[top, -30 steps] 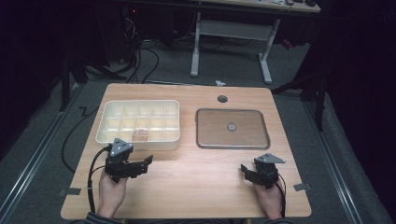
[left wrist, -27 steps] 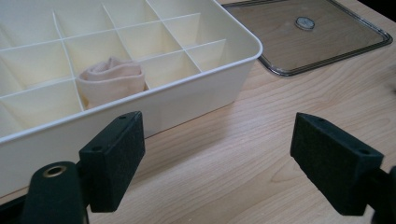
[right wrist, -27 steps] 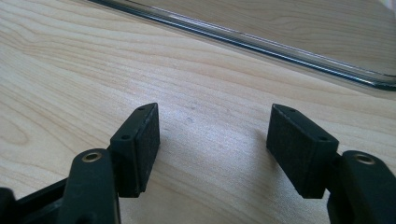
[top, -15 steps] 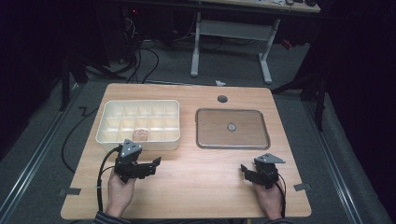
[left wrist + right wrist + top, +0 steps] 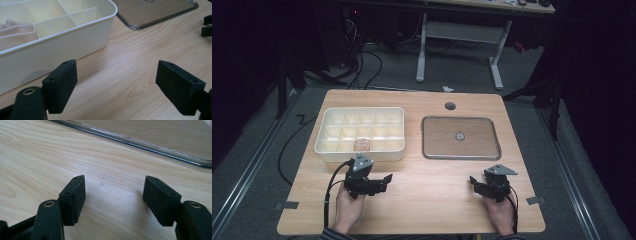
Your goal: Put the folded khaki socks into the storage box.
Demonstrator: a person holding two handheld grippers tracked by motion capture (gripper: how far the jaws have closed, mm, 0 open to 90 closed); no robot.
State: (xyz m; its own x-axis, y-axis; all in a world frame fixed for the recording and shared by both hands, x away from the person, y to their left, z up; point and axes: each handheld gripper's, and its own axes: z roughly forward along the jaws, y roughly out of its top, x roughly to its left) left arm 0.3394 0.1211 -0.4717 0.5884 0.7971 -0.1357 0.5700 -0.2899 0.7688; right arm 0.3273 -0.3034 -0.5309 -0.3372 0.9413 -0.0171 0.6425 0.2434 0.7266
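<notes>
My left gripper hovers with its jaws spread wide and empty just near of the cream divider box, and my right gripper, also open with nothing between its jaws, sits over bare wood near the clear lid lying flat at the right. The pink folded cloth lies in a near-row compartment of the box; I judge it light, soft and yielding, best pinched from above across its bunched top. I can read no brand, label or writing anywhere.
</notes>
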